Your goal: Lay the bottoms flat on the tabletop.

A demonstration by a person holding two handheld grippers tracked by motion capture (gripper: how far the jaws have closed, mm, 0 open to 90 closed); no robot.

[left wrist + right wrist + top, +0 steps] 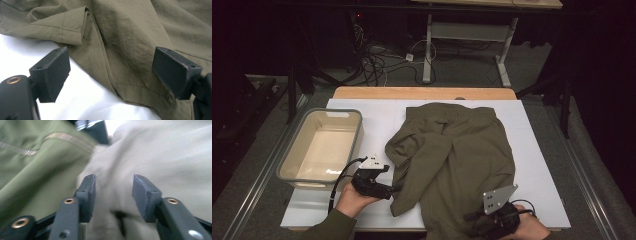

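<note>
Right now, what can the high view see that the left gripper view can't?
The high view takes in the pale bin at the table's left, the wooden far edge of the table, cables on the floor, both hands, and the right tongs at the garment's near edge. The left gripper view brings out close detail: the stitched hem lying between its own two wide-apart black jaws, apart from both. Both share the olive garment on the white tabletop and the left tongs.

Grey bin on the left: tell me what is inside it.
The grey bin shows a bare, pale floor with nothing lying in it. Its near wall hides a strip of the floor closest to the person. The olive garment lies outside it, on the white table.
</note>
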